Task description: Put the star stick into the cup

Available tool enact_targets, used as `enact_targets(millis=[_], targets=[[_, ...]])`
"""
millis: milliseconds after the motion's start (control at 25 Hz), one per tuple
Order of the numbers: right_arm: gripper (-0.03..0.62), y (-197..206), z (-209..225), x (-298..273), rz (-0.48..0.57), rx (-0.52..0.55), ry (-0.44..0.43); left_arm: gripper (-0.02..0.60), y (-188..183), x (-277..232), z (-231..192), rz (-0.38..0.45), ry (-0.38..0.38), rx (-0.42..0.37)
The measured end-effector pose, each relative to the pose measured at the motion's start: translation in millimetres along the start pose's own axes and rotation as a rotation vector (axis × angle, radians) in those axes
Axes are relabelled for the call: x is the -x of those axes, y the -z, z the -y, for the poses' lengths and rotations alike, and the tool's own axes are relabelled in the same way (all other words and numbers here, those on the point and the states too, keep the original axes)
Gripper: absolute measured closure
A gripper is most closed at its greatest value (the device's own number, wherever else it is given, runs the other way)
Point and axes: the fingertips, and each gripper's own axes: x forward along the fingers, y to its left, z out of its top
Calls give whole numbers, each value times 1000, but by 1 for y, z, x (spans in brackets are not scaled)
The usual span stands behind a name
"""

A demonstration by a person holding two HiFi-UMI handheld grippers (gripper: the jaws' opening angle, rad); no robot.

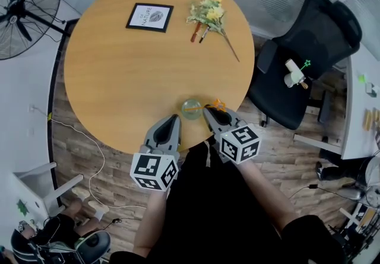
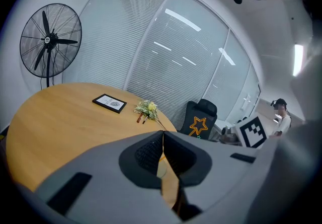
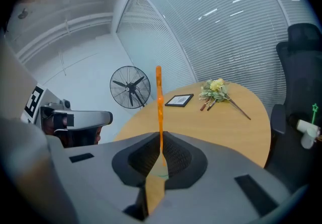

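Observation:
A clear glass cup (image 1: 191,108) stands near the front edge of the round wooden table (image 1: 119,73). Just right of the cup, my right gripper (image 1: 209,113) is shut on the orange star stick (image 1: 218,104). In the right gripper view the stick (image 3: 159,102) rises straight up from between the closed jaws of that gripper (image 3: 160,140). Its star end (image 2: 198,125) shows in the left gripper view. My left gripper (image 1: 174,119) hovers just left of the cup, and its jaws (image 2: 162,135) meet with nothing between them.
A framed picture (image 1: 149,17) and a bunch of yellow flowers (image 1: 208,13) with two pens lie at the table's far side. A black office chair (image 1: 303,61) at the right holds a white object and a green star stick (image 1: 306,64). A standing fan (image 1: 24,8) is at the left.

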Motion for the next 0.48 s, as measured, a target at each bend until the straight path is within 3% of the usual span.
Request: enact_targets(millis=[480], targets=[[566,22,5,-4,-52,-13,-8,581,9,1,2,-13,-10,8]])
